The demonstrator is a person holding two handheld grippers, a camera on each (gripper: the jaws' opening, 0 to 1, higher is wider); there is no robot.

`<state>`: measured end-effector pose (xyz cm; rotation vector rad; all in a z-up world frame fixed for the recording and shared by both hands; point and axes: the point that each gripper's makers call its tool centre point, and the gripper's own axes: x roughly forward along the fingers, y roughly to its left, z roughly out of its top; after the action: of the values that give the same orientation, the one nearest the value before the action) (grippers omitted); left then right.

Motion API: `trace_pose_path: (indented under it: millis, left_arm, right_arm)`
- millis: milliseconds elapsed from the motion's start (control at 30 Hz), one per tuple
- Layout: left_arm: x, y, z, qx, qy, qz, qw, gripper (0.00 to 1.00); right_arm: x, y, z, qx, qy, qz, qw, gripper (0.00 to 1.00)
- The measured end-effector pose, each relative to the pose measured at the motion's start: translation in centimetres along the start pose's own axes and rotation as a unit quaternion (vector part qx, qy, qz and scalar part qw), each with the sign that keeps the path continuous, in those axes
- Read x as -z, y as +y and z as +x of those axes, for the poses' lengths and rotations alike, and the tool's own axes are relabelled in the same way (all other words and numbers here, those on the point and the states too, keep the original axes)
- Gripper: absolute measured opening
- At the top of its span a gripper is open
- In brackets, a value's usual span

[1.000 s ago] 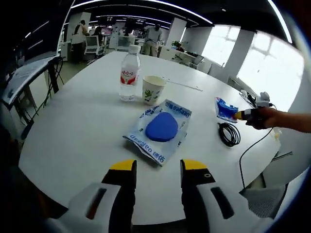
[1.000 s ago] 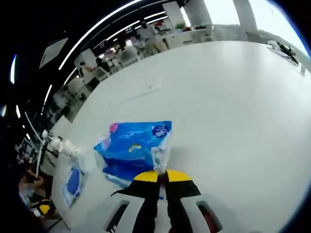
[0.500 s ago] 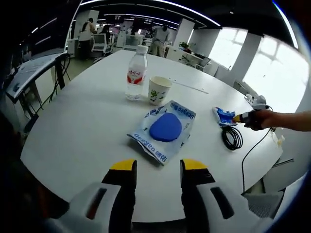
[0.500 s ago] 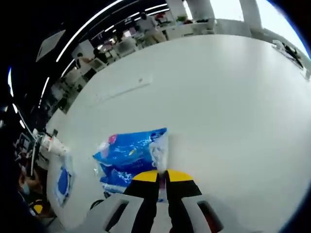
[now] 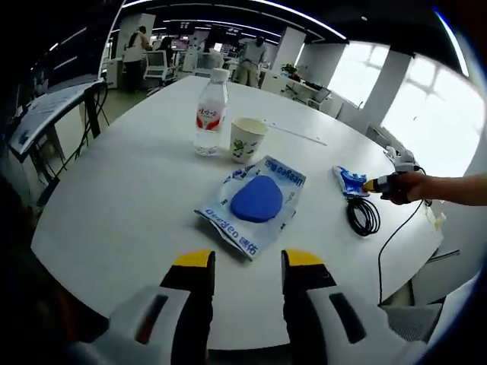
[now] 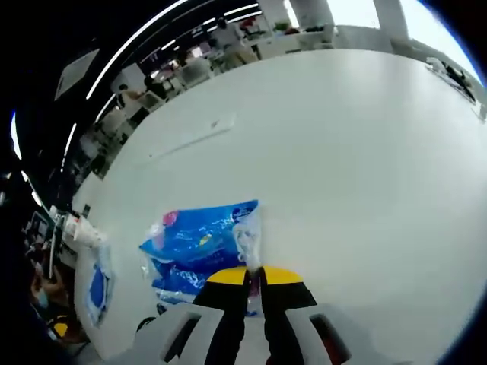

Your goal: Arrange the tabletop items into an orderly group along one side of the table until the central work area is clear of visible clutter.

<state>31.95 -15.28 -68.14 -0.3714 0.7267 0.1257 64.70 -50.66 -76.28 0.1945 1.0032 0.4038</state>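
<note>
My left gripper [image 5: 248, 262] hangs open over the near edge of the white table [image 5: 122, 205], with nothing between its fingers. Ahead of it lies a white-and-blue packet [image 5: 257, 201] with a blue oval inside. Behind that stand a paper cup [image 5: 248, 139] and a water bottle [image 5: 211, 114]. Far right, my right gripper [image 5: 370, 183] is shut on the edge of a small blue packet [image 5: 348, 181], beside a black cable coil [image 5: 364, 214]. In the right gripper view the blue packet [image 6: 199, 242] lies on the table with its near edge pinched in the gripper [image 6: 253, 275].
A thin white strip [image 5: 293, 133] lies on the table beyond the cup. A hand [image 5: 411, 186] holds the right gripper at the table's right edge. Desks, chairs and standing people fill the room behind. Bare tabletop [image 6: 358, 152] stretches ahead of the right gripper.
The left gripper view has pulled back slightly. The right gripper keeps its hold, and the blue packet now lies flatter and lower on the table than a second ago.
</note>
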Motion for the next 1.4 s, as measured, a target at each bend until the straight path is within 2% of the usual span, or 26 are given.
trace_pose_path:
  millis: [133,333,533,667,867,1033,1233,1400]
  left_arm:
    - [0.0,-0.2,0.2,0.003,0.001,-0.005,1.0,0.33]
    - [0.0,-0.4,0.1,0.008,0.0,-0.009,0.9999,0.32]
    - [0.7,0.0,0.0,0.008,0.004,-0.02,0.9998,0.32]
    - [1.0,0.3,-0.1,0.009,-0.001,-0.044,0.999,0.31]
    - [1.3,0.1,0.1,0.013,0.002,-0.048,0.9988,0.31]
    - [1.4,0.1,0.4,0.02,0.004,-0.047,0.9987,0.31]
    - [1.5,-0.1,0.6,0.027,0.004,-0.053,0.9982,0.3]
    - [2.2,0.2,1.0,0.029,0.014,-0.063,0.9975,0.3]
  right_arm:
    - [0.3,-0.3,-0.4,0.003,0.002,0.003,1.0,0.05]
    - [-0.3,-0.4,-0.9,0.001,-0.013,0.006,0.9999,0.09]
    - [-0.3,0.0,-1.8,-0.001,-0.019,0.002,0.9998,0.1]
    - [0.6,0.9,-3.1,0.0,-0.021,0.002,0.9998,0.1]
    - [1.7,1.4,-4.5,0.001,-0.025,0.006,0.9997,0.11]
    - [1.8,1.7,-5.4,0.002,-0.031,0.009,0.9995,0.11]
    - [1.6,2.2,-6.5,0.006,-0.036,-0.003,0.9993,0.11]
    - [2.0,3.4,-7.4,0.004,-0.039,-0.021,0.999,0.12]
